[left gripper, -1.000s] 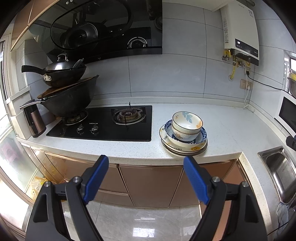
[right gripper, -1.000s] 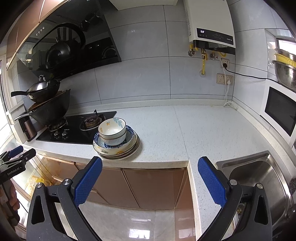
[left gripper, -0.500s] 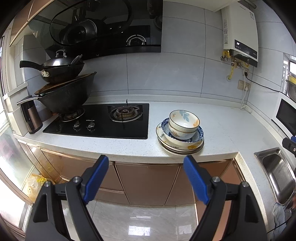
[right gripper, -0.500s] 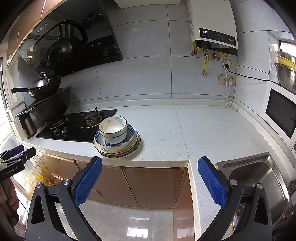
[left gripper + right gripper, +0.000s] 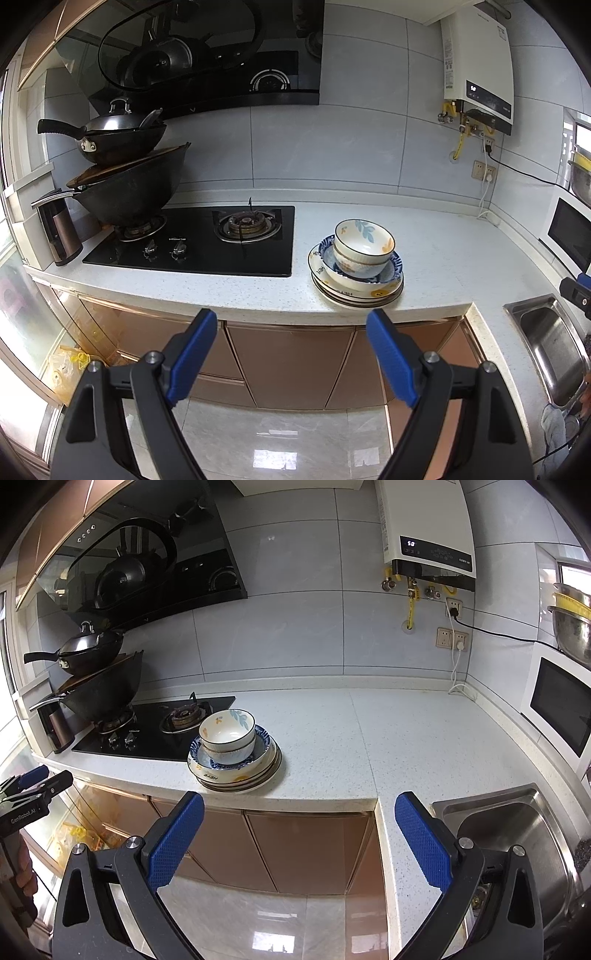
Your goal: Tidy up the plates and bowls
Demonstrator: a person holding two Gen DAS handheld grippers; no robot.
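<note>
Speckled white countertop (image 5: 424, 258) runs between black hob (image 5: 207, 243) and steel sink (image 5: 517, 834).

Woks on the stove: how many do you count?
2: a large wok on the left burner, and a smaller lidded wok stacked above it on a wooden board.

Both tongs (image 5: 291, 350) (image 5: 299, 834) wide apart, empty

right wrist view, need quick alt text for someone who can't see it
A stack of plates topped by nested bowls sits near the front edge of a white speckled counter, beside a black gas hob. The open, empty right gripper frames the foreground, off the counter, and a steel sink lies at right.
</note>
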